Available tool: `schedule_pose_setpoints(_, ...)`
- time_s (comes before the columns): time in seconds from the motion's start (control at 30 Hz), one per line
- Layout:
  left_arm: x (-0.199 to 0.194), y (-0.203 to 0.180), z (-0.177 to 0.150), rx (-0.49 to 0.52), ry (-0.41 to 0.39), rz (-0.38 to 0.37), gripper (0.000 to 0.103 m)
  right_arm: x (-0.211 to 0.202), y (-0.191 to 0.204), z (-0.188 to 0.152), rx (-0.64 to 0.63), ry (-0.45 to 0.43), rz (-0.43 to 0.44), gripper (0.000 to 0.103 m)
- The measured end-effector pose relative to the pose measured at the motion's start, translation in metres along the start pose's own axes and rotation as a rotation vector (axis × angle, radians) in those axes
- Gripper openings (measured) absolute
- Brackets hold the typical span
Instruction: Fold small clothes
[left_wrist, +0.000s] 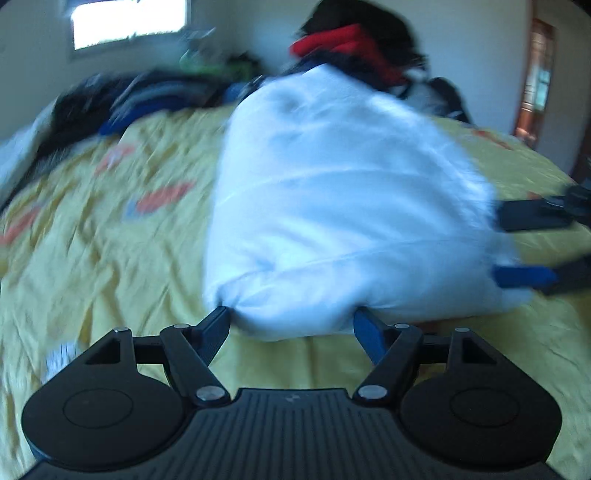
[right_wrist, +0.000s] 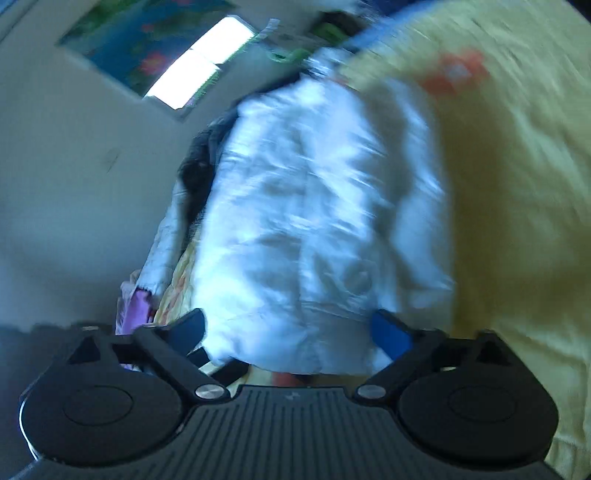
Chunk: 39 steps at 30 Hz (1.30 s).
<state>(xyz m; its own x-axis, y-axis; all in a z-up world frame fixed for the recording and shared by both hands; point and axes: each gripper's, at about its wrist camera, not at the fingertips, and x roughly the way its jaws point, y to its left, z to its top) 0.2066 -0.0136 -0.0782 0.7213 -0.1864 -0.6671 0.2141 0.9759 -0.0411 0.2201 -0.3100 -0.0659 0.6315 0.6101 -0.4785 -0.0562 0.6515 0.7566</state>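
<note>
A white garment (left_wrist: 343, 206) lies bunched on the yellow bed sheet (left_wrist: 110, 258). My left gripper (left_wrist: 291, 321) is at its near edge, jaws wide, and the cloth's hem bulges between the two fingers (left_wrist: 216, 328) without being pinched. My right gripper (left_wrist: 517, 245) shows at the garment's right side, its fingers spread apart against the cloth edge. In the right wrist view the same white garment (right_wrist: 314, 221) fills the middle, blurred. The right gripper (right_wrist: 291, 325) stands open there, with the cloth's edge hanging loosely between its fingers.
Dark and blue clothes (left_wrist: 147, 96) are piled at the bed's far left, and red and black ones (left_wrist: 351, 51) behind the white garment. A window (left_wrist: 129, 26) and a door (left_wrist: 535, 81) are beyond. Purple cloth (right_wrist: 136, 314) hangs at the bed's edge by the wall.
</note>
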Motion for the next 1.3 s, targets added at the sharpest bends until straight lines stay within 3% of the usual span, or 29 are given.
schedule_pose_setpoints(0.1,-0.016,0.011,-0.007,-0.048,-0.008,0.009,0.074,-0.021,0.000,-0.007,0.057,-0.035,0.020,0.095)
schedule_pose_setpoints(0.17,-0.035,0.014,-0.015,-0.064,-0.032,0.016,0.076,-0.045,0.015,-0.017,-0.018,-0.078,0.013,0.101)
schedule_pose_setpoints(0.2,-0.042,0.014,-0.019,-0.090,-0.038,0.017,0.083,-0.056,0.021,-0.024,-0.056,-0.103,0.006,0.102)
schedule_pose_setpoints(0.27,-0.051,0.011,-0.028,-0.128,-0.053,0.005,0.084,-0.073,0.032,-0.043,-0.132,-0.137,-0.028,0.102)
schedule_pose_setpoints(0.4,-0.046,-0.015,-0.037,-0.076,-0.067,0.041,0.084,-0.069,0.038,-0.071,-0.238,-0.189,-0.190,0.102)
schedule_pose_setpoints(0.5,-0.037,-0.027,-0.044,-0.029,-0.090,0.065,0.084,-0.050,0.037,-0.083,-0.315,-0.162,-0.373,0.101)
schedule_pose_setpoints(0.57,-0.031,-0.028,-0.047,-0.032,-0.094,0.067,0.084,-0.039,0.030,-0.090,-0.344,-0.155,-0.432,0.101)
schedule_pose_setpoints(0.77,-0.024,-0.026,-0.057,-0.025,-0.093,0.041,0.088,-0.025,0.018,-0.096,-0.357,-0.187,-0.469,0.101)
schedule_pose_setpoints(0.9,-0.018,-0.024,-0.055,-0.015,-0.067,0.005,0.103,-0.016,0.022,-0.101,-0.435,-0.220,-0.514,0.102)
schedule_pose_setpoints(1.1,-0.017,-0.025,-0.054,-0.015,-0.063,0.012,0.103,0.005,0.034,-0.105,-0.542,-0.148,-0.626,0.102)
schedule_pose_setpoints(1.3,-0.021,-0.015,-0.057,-0.095,-0.085,0.033,0.103,-0.008,0.026,-0.104,-0.477,-0.196,-0.563,0.100)
